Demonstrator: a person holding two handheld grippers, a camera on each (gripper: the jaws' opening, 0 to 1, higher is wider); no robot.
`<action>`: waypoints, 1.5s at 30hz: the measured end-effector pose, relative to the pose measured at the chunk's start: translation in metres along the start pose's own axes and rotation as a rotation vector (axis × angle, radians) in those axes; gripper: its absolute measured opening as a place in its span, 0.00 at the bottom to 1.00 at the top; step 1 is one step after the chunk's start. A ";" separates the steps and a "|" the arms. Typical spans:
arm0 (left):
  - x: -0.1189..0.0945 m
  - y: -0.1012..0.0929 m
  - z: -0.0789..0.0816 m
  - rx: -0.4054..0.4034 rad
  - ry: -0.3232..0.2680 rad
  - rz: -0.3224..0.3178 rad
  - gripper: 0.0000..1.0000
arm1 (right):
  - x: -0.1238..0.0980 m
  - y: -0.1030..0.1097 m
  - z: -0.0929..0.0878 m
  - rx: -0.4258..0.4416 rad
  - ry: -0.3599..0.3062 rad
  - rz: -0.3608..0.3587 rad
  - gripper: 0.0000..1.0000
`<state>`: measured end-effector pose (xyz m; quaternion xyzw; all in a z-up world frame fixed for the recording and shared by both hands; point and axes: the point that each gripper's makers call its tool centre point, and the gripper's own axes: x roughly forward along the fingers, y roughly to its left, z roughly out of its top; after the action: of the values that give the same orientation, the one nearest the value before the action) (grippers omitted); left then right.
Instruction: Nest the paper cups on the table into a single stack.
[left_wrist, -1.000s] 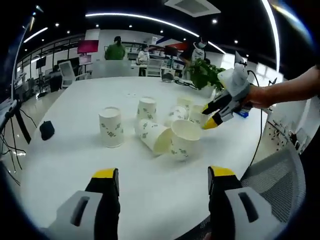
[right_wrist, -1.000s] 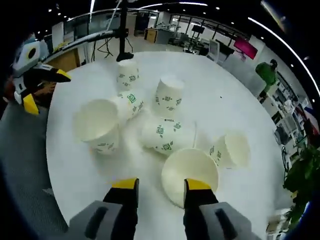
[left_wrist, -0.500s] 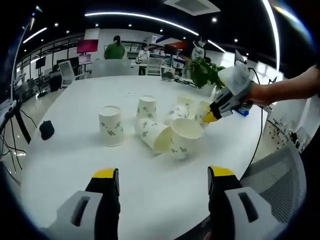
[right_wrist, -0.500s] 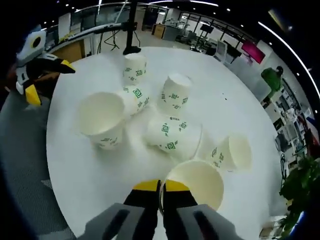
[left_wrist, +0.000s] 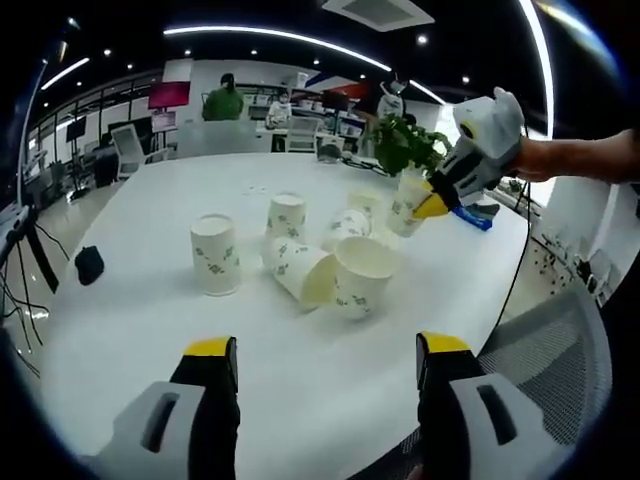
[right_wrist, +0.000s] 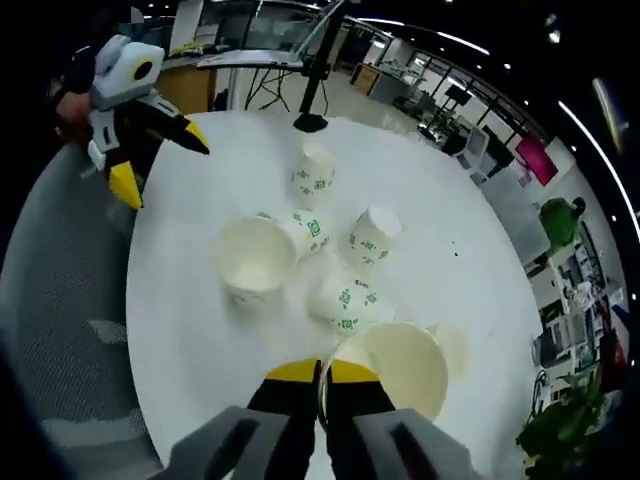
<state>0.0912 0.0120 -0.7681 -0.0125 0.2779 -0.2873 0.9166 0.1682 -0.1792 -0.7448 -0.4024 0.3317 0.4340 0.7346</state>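
R claw (right_wrist: 321, 372) clenched on rim of a lifted paper cup (right_wrist: 395, 368), mouth toward camera, held clear above the white counter (right_wrist: 190, 330). Ahead of it: open-mouthed cup (right_wrist: 254, 256), w/ three more cups (right_wrist: 345, 300) around it, some tipped, one upright beyond. L claw (left_wrist: 325, 352) released, jaws wide apart, hovering near counter edge; cup cluster (left_wrist: 340, 280) ahead, one upright cup (left_wrist: 215, 253) to its left. Far L claw seen across counter, upper left in right gripper view.
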 end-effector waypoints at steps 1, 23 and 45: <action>0.000 0.000 0.000 0.000 -0.001 -0.002 0.71 | -0.004 0.001 0.008 0.003 -0.015 0.013 0.00; -0.003 -0.005 0.006 0.001 -0.025 -0.014 0.71 | 0.003 0.059 0.093 -0.162 -0.098 0.158 0.00; 0.000 -0.002 0.002 -0.013 -0.018 -0.023 0.71 | 0.035 0.078 0.085 -0.146 -0.052 0.199 0.00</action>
<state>0.0909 0.0100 -0.7655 -0.0243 0.2716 -0.2961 0.9154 0.1232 -0.0680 -0.7591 -0.4087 0.3181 0.5380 0.6650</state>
